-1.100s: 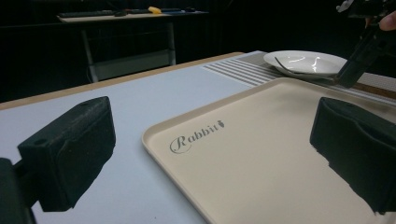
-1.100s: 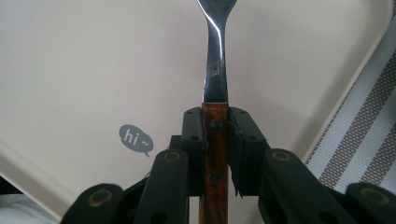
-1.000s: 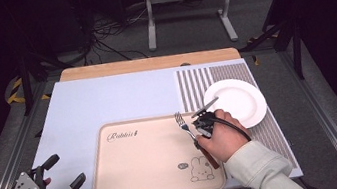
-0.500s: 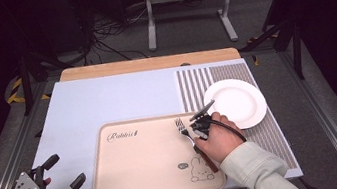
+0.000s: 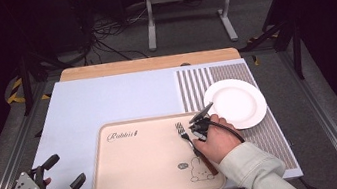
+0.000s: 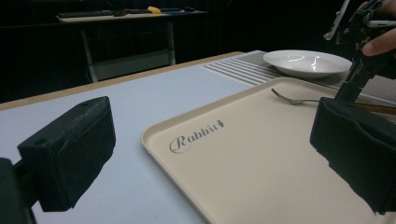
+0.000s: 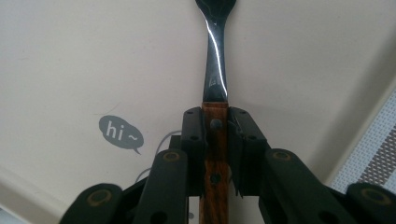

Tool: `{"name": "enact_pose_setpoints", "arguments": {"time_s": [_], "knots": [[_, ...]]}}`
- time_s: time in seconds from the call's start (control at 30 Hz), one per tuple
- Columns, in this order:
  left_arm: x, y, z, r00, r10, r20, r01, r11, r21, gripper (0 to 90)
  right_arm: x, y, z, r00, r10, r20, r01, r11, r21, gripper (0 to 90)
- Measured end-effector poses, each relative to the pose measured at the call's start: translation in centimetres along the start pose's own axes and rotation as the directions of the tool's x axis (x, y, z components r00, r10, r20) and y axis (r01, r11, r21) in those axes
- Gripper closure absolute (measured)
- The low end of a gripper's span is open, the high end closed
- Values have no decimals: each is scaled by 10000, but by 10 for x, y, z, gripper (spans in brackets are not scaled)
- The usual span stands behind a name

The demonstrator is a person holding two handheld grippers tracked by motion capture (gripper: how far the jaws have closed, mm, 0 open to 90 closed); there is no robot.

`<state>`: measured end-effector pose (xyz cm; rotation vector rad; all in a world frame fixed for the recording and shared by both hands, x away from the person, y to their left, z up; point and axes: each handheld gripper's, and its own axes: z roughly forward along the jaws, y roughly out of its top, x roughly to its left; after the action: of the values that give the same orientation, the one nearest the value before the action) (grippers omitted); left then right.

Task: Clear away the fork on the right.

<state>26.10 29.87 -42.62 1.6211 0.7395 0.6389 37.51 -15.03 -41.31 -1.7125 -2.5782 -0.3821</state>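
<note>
Tray (image 5: 137, 170) showing beige, grey "Rabbit" script upper left, grey "hi~" bubble lower centre. Plate (image 5: 235, 102) reading plain white, centre right. Mat (image 5: 107, 103) looking pale blue, grey-white stripes at right. Fork (image 7: 215, 70) showing silver metal, brown wood handle. Tools' jaws appearing black.

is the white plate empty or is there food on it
Empty: the white plate shows a bare surface in the high view and the left gripper view.

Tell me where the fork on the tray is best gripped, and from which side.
Grip the fork by its wooden handle, coming from above with a jaw on each long side. It lies flat on the tray, and the straight-sided handle is thicker than the thin metal neck. The right gripper sits on it this way, just behind the neck.
</note>
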Motion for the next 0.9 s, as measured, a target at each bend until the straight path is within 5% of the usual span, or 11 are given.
{"name": "enact_pose_setpoints", "arguments": {"time_s": [0.2, 0.27, 0.57, 0.67, 0.9], "knots": [[0, 0, 0, 10000, -4, -11, 4, 10000, -30, 10, -1, 0, 1, 10000, -35, 8, 35, 10000, 31, 744], [0, 0, 0, 10000, -10, 6, 10, 10000, 3, 10, -1, 0, 3, 9998, -100, -162, 97, 9997, -213, 589], [0, 0, 0, 10000, -10, -2, 10, 10000, 2, 10, 1, 1, 0, 9952, -966, -128, 938, 9854, -1423, 237], [0, 0, 0, 10000, -4, 13, 4, 10000, 15, 10, 1, 4, -3, 9772, -2081, 422, 2123, 9560, -2023, 106], [-1, 0, 1, 10000, -14, -2, 14, 10000, -3, 10, 4, 10, -10, 9452, -3217, 555, 3242, 9046, -2768, 113]]}}
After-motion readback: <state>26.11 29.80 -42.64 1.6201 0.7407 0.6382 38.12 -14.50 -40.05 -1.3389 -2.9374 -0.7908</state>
